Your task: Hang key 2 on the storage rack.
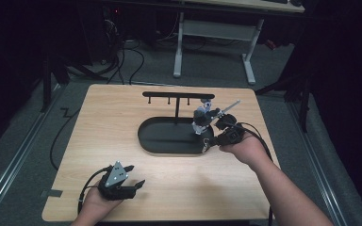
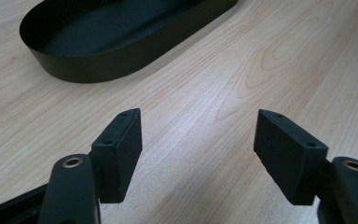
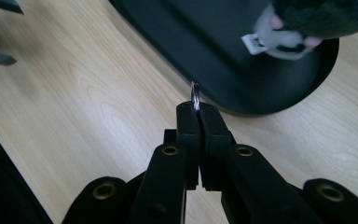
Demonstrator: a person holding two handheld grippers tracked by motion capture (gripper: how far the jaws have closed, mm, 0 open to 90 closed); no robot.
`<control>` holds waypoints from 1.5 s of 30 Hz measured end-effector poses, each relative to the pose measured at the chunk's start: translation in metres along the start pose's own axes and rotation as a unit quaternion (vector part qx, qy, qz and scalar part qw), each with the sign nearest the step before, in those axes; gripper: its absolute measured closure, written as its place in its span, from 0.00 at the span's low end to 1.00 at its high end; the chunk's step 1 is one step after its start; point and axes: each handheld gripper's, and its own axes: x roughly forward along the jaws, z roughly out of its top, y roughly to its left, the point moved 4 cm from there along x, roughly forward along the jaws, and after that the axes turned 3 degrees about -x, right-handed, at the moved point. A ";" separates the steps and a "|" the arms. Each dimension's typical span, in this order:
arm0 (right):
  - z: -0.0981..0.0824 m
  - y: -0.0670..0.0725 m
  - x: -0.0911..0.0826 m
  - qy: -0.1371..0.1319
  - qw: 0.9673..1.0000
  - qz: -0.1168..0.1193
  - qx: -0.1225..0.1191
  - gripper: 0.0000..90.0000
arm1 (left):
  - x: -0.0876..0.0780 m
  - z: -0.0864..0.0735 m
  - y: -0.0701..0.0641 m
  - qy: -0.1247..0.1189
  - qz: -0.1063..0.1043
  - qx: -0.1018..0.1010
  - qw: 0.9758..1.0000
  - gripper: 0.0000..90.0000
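Observation:
My right gripper is shut on a thin metal ring, which stands edge-on out of the jaw tips just short of the black oval tray. A small grey-and-white plush toy, blurred, is over the tray's end beyond the ring; I cannot tell whether it is linked to the ring. From the high view, the right gripper is at the tray's right end with the plush toy just above it. My left gripper rests open on the table at the front left, its jaws holding nothing.
A black T-shaped rack with small hooks rises from the tray. The tray's wall lies ahead of the left gripper across bare wood. Cables trail from both grippers. Beyond the table are a desk frame and floor cables.

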 end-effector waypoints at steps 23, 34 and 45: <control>0.082 -0.006 -0.015 -0.013 1.000 -0.006 0.002 0.99 | -0.001 0.000 0.003 -0.002 -0.004 0.002 1.000 0.37; 0.106 -0.010 -0.023 -0.021 1.000 -0.008 0.013 0.99 | -0.002 -0.001 0.002 -0.003 -0.005 0.003 1.000 0.37; 0.117 -0.021 -0.017 -0.029 0.999 -0.003 0.017 0.99 | -0.002 -0.001 0.002 -0.001 -0.006 0.003 1.000 0.37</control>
